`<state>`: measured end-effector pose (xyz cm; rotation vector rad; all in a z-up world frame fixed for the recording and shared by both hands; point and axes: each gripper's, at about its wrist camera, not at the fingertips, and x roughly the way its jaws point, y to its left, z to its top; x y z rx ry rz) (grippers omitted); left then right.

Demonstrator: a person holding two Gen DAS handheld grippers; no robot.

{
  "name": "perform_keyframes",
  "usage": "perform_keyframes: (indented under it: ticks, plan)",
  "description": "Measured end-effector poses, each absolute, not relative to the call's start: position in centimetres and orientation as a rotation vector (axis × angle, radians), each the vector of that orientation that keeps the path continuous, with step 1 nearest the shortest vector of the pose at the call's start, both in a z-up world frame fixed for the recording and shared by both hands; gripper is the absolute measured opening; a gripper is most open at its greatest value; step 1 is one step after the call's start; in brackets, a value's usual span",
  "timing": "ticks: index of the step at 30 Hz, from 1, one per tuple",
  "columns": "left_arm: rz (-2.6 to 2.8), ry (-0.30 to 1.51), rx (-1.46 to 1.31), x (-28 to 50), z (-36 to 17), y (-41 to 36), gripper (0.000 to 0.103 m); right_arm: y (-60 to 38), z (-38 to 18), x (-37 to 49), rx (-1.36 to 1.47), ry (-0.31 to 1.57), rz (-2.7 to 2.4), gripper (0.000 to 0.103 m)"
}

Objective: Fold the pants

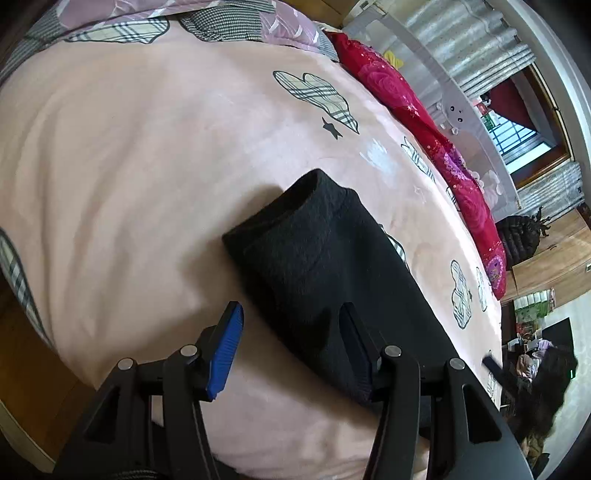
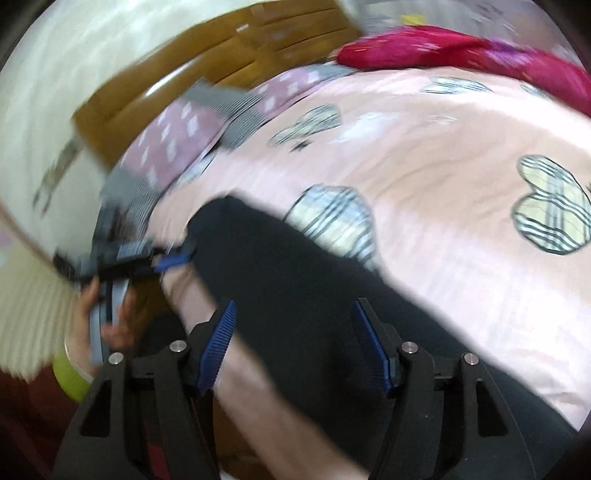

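Observation:
Black pants (image 1: 314, 266) lie folded in a long band on the pink bed cover (image 1: 122, 155), with one thick folded end toward the middle of the bed. My left gripper (image 1: 290, 308) is open at the band's near edge. Its left blue pad (image 1: 225, 350) is over bare cover and its right finger (image 1: 354, 332) is over the black cloth. In the blurred right wrist view my right gripper (image 2: 295, 304) is open above the pants (image 2: 295, 266), blue pads apart on either side of the cloth. That view also shows the left gripper (image 2: 173, 258) at the pants' far end, held by a hand (image 2: 110, 325).
A red floral quilt (image 1: 424, 122) lies bunched along the bed's far side, by a grey bed rail (image 1: 458, 107). Patterned pillows (image 1: 147, 22) sit at the head, against a wooden headboard (image 2: 221, 48). A window (image 1: 517, 144) and wooden cabinets (image 1: 554, 258) lie beyond.

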<state>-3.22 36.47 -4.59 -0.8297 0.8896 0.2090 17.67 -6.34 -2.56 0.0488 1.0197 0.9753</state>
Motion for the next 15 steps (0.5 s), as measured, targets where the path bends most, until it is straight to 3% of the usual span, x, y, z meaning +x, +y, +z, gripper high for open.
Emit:
perform_keyframes:
  ticks: [2,5,8,15]
  plan:
    - [0.215,0.903,-0.818,-2.6,-4.9,36.7,0.054,-7.0,-3.1,20.8,0.115,1.042,0.926,0.062]
    - [0.211,0.917,-0.821,-1.9,-5.5,37.0,0.052,-6.1,-5.0,24.4,0.132,1.125,0.892,0.047]
    - [0.206,0.910,-0.810,-1.6,-5.7,37.0,0.052,-3.7,-7.0,25.9,0.073,1.202,0.917,0.041]
    - [0.220,0.905,-0.759,-0.9,-6.2,36.6,0.050,1.0,-11.4,24.0,-0.156,1.321,1.023,0.037]
